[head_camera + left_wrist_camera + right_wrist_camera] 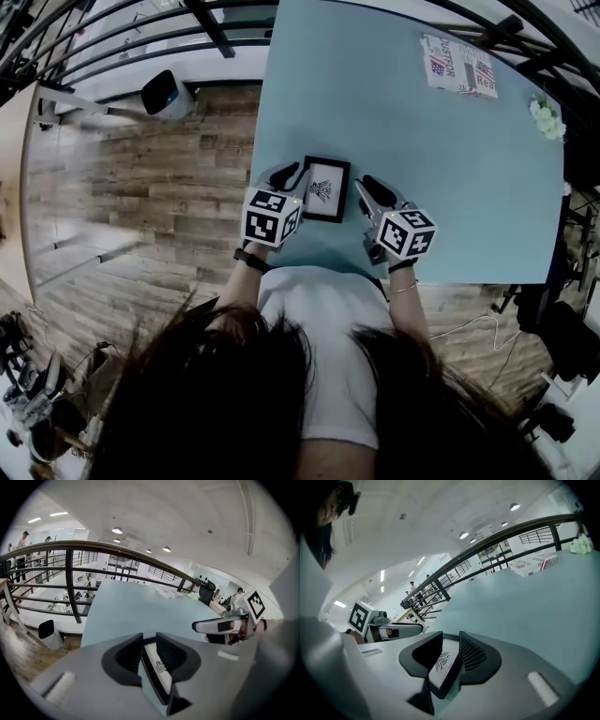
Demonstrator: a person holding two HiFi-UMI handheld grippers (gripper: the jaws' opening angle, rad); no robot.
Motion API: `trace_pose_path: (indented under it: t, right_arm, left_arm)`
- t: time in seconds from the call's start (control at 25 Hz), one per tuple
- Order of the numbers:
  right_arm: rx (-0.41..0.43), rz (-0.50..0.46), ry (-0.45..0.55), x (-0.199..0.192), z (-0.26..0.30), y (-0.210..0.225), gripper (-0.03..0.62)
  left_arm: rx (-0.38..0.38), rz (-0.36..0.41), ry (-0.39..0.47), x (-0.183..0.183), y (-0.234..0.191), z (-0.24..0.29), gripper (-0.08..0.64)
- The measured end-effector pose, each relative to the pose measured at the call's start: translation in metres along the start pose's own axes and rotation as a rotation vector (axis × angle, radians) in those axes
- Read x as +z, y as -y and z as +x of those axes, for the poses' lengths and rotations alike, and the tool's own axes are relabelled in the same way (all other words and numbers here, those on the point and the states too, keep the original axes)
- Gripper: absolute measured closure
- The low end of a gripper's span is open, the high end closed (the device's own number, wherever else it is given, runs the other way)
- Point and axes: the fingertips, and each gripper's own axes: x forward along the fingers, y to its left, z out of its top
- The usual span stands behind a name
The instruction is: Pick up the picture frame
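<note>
Head view: black rectangular picture frame point(325, 188) lies flat on light blue tabletop point(441, 169), at edge nearest the person. Left gripper point(284, 175) just beside its left side, right gripper point(375, 192) near its right; both jaws partly apart, gripping nothing.

printed box point(458, 66) and white flowers point(547, 119) on blue table point(422, 169)

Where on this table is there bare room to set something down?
The table is bare across its middle and far left, between the picture frame and the flag-printed box. Crowded at the near edge, where the left gripper and right gripper flank the frame.
</note>
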Motion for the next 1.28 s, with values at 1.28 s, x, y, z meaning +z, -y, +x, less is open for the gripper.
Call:
trace_pose_path:
  t: [1.28]
  right_arm:
    - [0.062, 0.275, -0.212, -0.071, 0.035, 0.012, 0.471]
  left_arm:
    - [-0.041, -0.141, -0.179, -0.067, -0.005, 0.031, 0.468]
